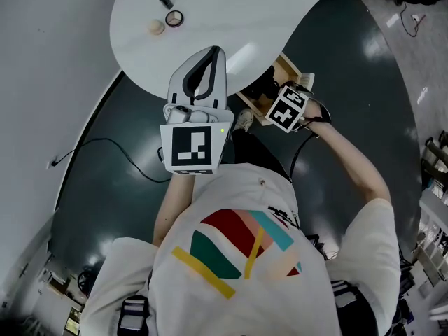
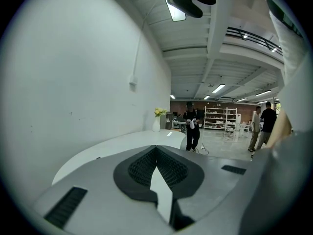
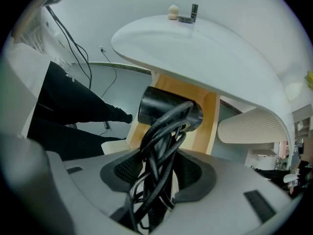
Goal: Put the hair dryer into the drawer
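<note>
Hair dryer (image 3: 166, 110), black, hangs in the right gripper (image 3: 159, 166) just above an open wooden drawer (image 3: 211, 112) that sits under a curved white table (image 3: 205, 48). The gripper points down. Its two jaws are clamped on the dryer's handle together with the black cord (image 3: 155, 146) wound along it, and the barrel sticks out beyond the jaw tips, toward the drawer. The left gripper (image 2: 156, 151) is held roughly level beside the drawer, its jaws closed tip to tip with nothing between them. The dryer looks like a hard plastic shell, weightiest at the barrel, so it would likely swing if held loosely. The cord is soft and springy and may slip; the handle, with the cord loops pinned against it, seems the surest place to hold.
</note>
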